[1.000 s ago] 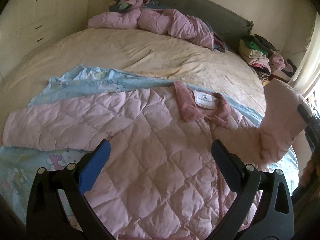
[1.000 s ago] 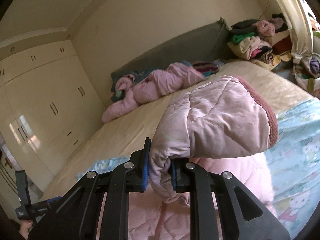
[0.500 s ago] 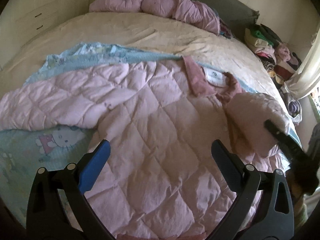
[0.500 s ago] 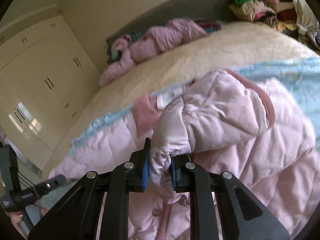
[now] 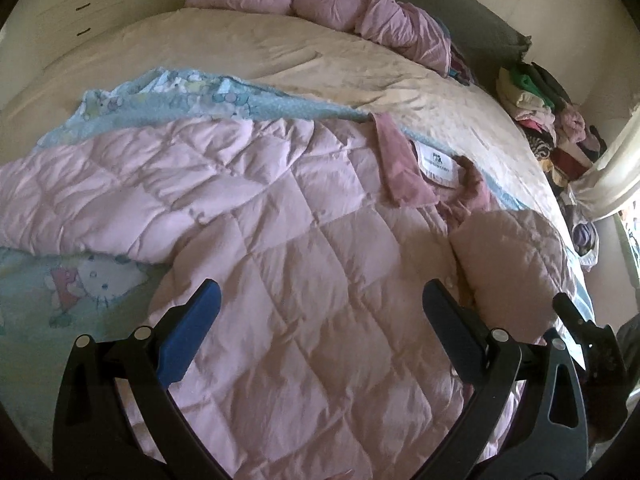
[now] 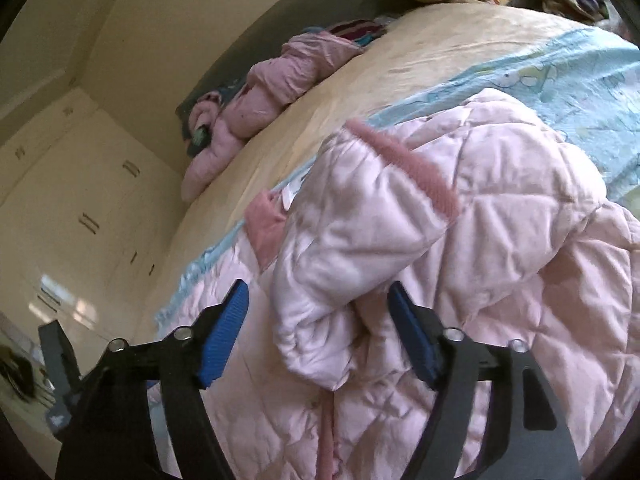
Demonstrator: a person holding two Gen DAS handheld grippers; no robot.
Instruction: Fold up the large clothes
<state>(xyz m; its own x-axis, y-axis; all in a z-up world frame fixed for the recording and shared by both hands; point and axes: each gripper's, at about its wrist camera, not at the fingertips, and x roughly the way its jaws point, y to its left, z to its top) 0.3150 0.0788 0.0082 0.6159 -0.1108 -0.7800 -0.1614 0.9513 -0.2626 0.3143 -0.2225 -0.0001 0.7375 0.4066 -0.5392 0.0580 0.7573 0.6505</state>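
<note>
Jacket sleeve (image 6: 360, 248) btwn opening R fingers (image 6: 224, 332), untouched.

Dim daylight, fisheye-warped edges, slight blur

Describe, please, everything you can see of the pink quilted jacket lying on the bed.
The pink quilted jacket is puffy, diamond-stitched, with a darker pink collar, a white neck label and ribbed cuff. It lies spread on a blue cartoon-print blanket, one sleeve folded over its body. The right gripper is opening around that sleeve's fold.
</note>
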